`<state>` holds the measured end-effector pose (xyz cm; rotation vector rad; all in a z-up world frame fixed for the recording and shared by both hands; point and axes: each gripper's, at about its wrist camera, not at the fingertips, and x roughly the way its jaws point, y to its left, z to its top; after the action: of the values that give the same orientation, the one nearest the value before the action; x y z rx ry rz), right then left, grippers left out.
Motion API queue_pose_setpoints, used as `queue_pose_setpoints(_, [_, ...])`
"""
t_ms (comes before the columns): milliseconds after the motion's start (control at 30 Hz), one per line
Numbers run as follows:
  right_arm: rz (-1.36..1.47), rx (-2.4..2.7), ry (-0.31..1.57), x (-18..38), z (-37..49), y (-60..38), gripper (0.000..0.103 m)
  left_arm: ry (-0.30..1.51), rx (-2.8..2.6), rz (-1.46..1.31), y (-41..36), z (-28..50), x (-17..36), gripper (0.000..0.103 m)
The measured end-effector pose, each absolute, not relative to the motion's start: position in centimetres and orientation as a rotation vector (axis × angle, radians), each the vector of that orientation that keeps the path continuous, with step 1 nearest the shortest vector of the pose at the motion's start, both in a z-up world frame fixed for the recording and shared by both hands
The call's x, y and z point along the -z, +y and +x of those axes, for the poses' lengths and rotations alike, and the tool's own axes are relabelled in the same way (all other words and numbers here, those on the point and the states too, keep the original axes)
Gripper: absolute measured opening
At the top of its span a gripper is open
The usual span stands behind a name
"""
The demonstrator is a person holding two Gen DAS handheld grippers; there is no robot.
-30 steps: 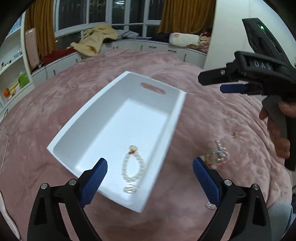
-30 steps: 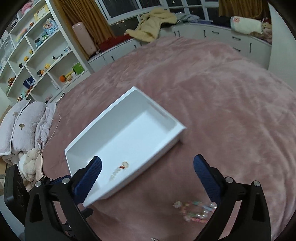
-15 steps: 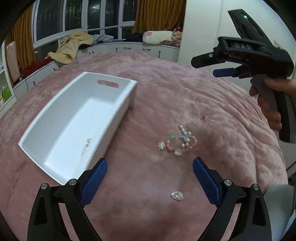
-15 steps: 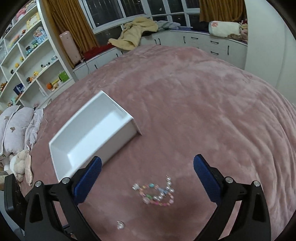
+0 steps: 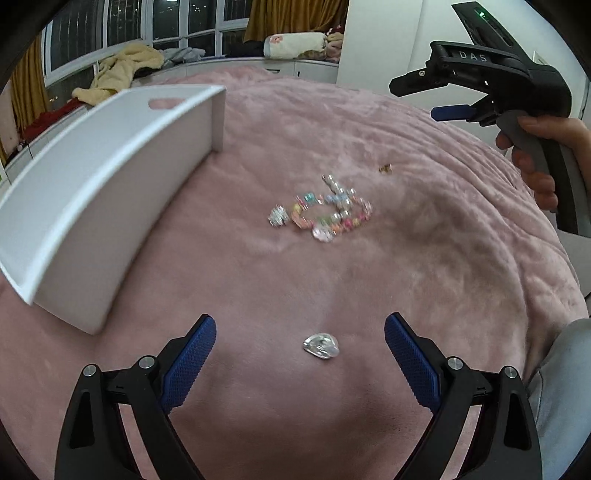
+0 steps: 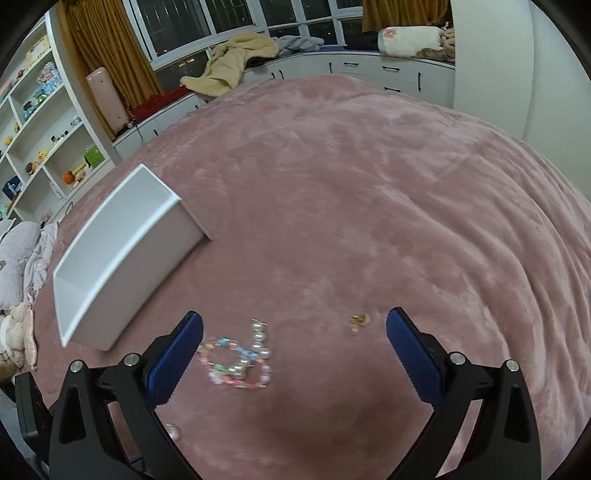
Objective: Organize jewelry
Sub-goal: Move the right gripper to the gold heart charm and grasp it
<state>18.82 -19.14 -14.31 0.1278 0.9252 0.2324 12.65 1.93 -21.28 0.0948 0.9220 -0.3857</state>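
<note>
Both tongs, left (image 5: 300, 345) and right (image 6: 294, 341), gape wide, empty. Beaded bracelets (image 5: 325, 212), clear gem (image 5: 320, 346), gold earring (image 5: 385, 168) remain on the bed, white box (image 5: 110, 192) at ten o'clock.

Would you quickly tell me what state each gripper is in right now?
Left gripper: open, holding nothing, above the clear gem.
Right gripper: open, holding nothing, above the beaded bracelets.

Even indoor light from above, night behind the windows (image 6: 229, 22). Soft dark shadow on the blanket (image 5: 332, 417) just ahead of each gripper. Heavy fisheye bend and black vignette at corners. Motion blur on the bead bracelet (image 6: 236, 360); box (image 5: 92, 206) wall slightly overexposed.
</note>
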Motion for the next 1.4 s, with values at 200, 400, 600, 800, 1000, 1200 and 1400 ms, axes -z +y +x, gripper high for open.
queue_pose_setpoints(200, [0.047, -0.183, 0.931, 17.6, 19.2, -20.3, 0.096, 0.917, 0.380, 0.067, 1.2, 12.4, 23.3, 0.094])
queue_pose_setpoints(400, [0.051, -0.201, 0.912, 20.8, 19.4, -21.4, 0.085, 0.898, 0.379, 0.060, 0.4, 12.6, 24.4, 0.085])
queue_pose_setpoints(600, [0.063, -0.227, 0.912, 22.8, 19.9, -21.1, 0.075, 0.912, 0.360, 0.058, 0.0, 13.0, 25.7, 0.080])
queue_pose_setpoints(800, [-0.092, -0.225, 0.945, 24.9, 20.4, -18.6, 0.061, 0.917, 0.352, 0.049, 0.3, 13.1, 26.0, 0.072])
queue_pose_setpoints(1000, [-0.118, -0.267, 0.932, 25.6, 19.8, -17.9, 0.042, 0.915, 0.360, 0.054, 0.2, 12.7, 25.8, 0.056])
queue_pose_setpoints(1200, [-0.106, -0.277, 0.922, 25.4, 19.5, -18.0, 0.027, 0.922, 0.375, 0.036, 0.3, 12.3, 25.6, 0.034])
queue_pose_setpoints(1400, [-0.040, -0.298, 0.917, 25.3, 19.3, -18.9, 0.017, 0.922, 0.378, 0.039, 0.3, 12.3, 25.6, 0.029])
